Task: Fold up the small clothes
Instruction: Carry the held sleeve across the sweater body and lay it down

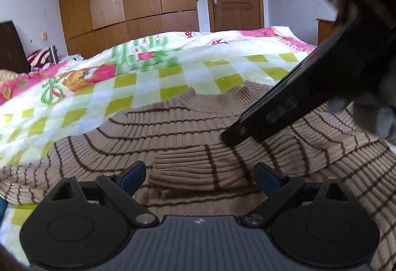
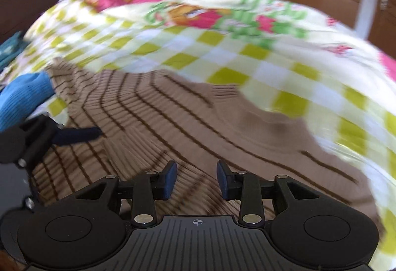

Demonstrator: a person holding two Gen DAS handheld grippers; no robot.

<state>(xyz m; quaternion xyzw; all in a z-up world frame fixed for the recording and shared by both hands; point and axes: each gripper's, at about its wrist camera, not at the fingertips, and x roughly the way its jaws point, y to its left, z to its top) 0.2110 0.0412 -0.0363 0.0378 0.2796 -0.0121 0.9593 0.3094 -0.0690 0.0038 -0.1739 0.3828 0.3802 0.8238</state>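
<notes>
sleeve cuff (image 1: 195, 172) folded onto sweater (image 1: 173, 127). left gripper (image 1: 200, 176) spread wide, empty; right gripper (image 2: 196, 180) released, nothing between pads. tip: grab hem at 6 o'clock evenly, fold toward collar (image 1: 217, 100) at 12.

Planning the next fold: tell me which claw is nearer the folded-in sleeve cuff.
Left. The left claw is open right at the sleeve cuff, which lies between its fingers. The right claw is open above the sweater's body, farther away.

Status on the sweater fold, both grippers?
Left gripper open, over folded sleeve cuff. Right gripper open, nothing between its pads. Striped sweater flat on checked quilt. Nothing in the way.
</notes>
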